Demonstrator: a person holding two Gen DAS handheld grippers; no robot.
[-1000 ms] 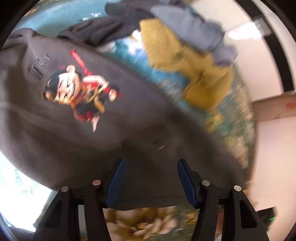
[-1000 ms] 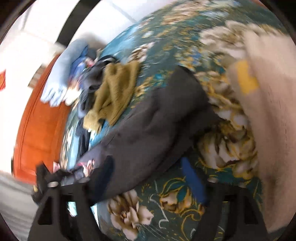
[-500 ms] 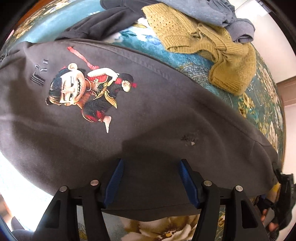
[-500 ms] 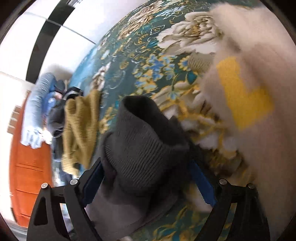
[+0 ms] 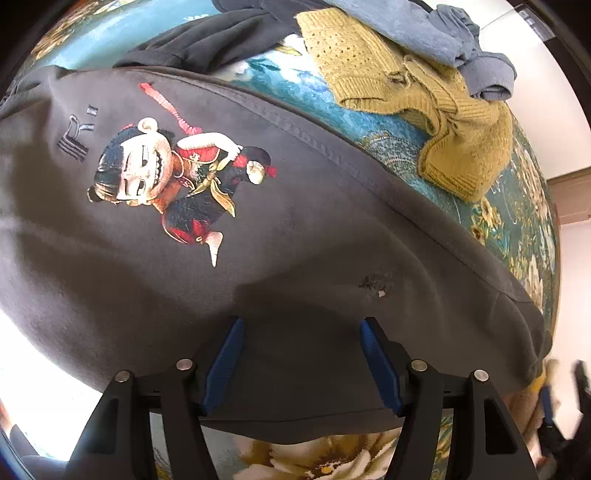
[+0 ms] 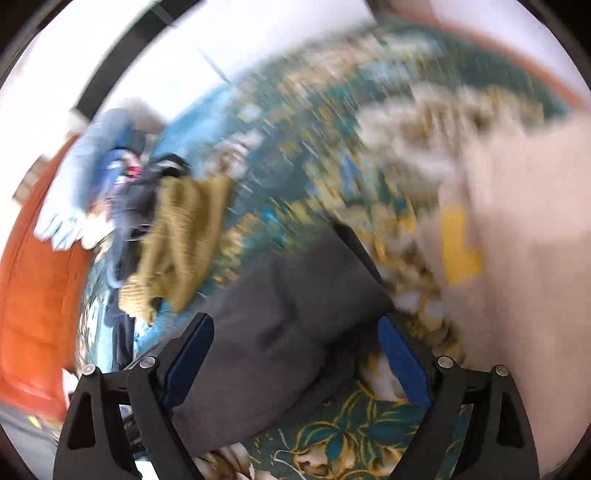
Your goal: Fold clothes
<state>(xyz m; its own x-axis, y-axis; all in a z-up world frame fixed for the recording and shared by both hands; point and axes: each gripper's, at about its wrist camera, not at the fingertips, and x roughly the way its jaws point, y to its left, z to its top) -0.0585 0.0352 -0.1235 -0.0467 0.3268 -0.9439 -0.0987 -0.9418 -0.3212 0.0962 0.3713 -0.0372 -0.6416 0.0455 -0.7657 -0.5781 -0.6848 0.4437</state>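
Note:
A dark grey sweatshirt with a cartoon figure print lies spread on the floral teal cloth. My left gripper is open, its blue fingers set over the sweatshirt's near hem. In the blurred right wrist view, my right gripper is open above one end of the grey sweatshirt, which lies flat between the fingers. Neither gripper holds anything.
A mustard knit sweater, a blue-grey garment and a dark garment are piled at the far side. A cream garment with a yellow patch lies right of the sweatshirt. An orange wooden panel stands to the left.
My right gripper had the ribbed grey cuff between its fingers half a second ago; now the cloth lies flat and the gripper has pulled back. The left gripper has barely moved.

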